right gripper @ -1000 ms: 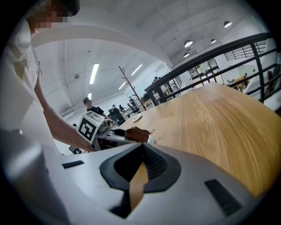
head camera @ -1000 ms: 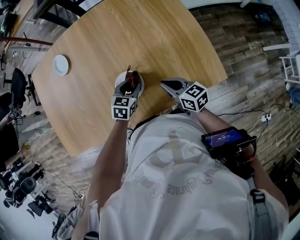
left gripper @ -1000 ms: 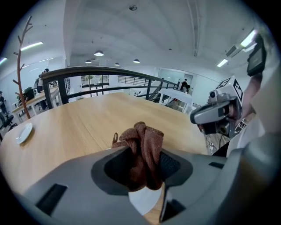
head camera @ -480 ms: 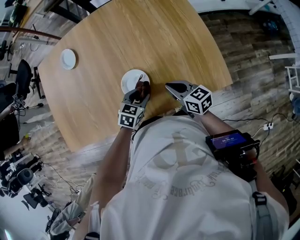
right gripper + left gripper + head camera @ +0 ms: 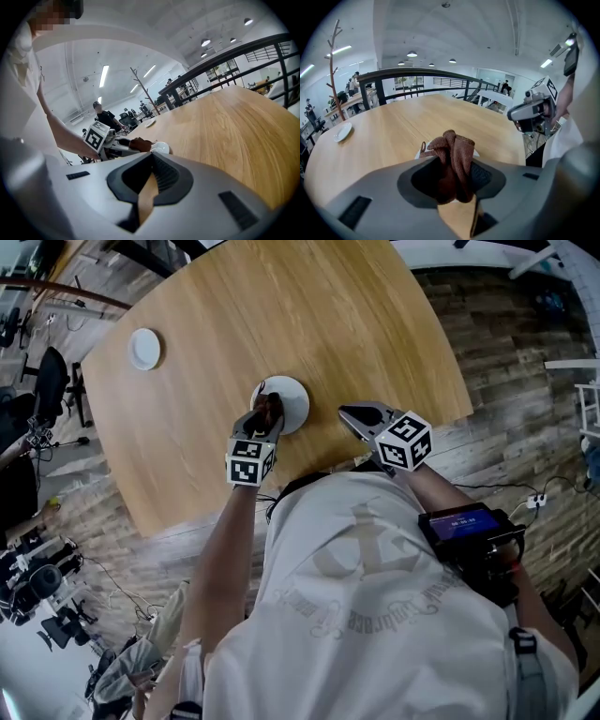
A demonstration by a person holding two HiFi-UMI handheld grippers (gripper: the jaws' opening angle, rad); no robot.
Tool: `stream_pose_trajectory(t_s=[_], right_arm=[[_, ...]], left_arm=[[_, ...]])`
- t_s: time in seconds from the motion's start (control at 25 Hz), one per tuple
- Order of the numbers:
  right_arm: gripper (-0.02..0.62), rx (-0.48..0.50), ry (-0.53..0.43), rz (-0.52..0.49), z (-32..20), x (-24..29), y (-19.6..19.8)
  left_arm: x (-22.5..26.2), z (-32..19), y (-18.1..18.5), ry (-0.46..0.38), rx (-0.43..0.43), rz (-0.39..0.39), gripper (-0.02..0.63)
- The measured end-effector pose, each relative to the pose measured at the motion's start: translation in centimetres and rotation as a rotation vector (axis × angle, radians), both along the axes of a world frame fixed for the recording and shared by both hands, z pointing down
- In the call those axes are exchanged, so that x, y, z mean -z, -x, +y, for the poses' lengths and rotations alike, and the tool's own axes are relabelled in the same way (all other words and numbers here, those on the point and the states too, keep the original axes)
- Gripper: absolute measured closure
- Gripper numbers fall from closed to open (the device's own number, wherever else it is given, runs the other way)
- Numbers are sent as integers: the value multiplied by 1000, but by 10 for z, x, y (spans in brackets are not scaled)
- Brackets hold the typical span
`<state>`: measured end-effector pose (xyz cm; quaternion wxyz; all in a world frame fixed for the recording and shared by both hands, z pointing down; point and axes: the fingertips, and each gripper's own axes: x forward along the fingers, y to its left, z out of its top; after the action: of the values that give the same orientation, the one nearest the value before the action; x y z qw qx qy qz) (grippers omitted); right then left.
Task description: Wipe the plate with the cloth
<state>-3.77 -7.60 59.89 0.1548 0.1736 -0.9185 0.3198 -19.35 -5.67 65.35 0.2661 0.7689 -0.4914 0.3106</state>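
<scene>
Left gripper [image 5: 265,414] is clamped on the brown cloth [image 5: 453,157], all bunched up between the jaws and sticking out past the tips. From the head view the cloth sits over the left side of the white plate [image 5: 292,399], which is on the wooden table [image 5: 309,315] near the edge closest to me. I can't tell if it's actually pressing on the plate or just above it.

Right gripper [image 5: 354,415] is off to the right of the plate, not touching it. Its jaws are pulled nearly together with nothing in them, just a sliver of table showing through.

There's a second small plate [image 5: 144,348] way over at the far left of the table.
</scene>
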Motion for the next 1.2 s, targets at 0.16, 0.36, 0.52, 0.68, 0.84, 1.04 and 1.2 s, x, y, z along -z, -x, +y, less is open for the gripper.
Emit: stream_pose_trajectory(t_s=[0.16,0.36,0.52,0.68,0.84,1.04,1.2], right_arm=[[581,-19,4,8,-3,-3,-1],[581,-12,12,0,-2,-4,1],[581,-5,9,-5,-1,-3,2],[581,11,8,-11,1,-4,6],[581,26,5,-8,2,-1,7],[581,52,-2,-4,6,-2,7],[581,81,-23,-16,11,2,12]], left_arm=[[8,-12,33,-16,65,-28,437],[14,-17,49,-7,83,-66,437],[8,-6,27,22,-37,-86,437],[8,8,-3,36,-59,-28,437],[8,12,-35,28,-66,37,437],[18,2,-66,-19,-51,118,437],[36,-1,-69,-74,-12,148,437]])
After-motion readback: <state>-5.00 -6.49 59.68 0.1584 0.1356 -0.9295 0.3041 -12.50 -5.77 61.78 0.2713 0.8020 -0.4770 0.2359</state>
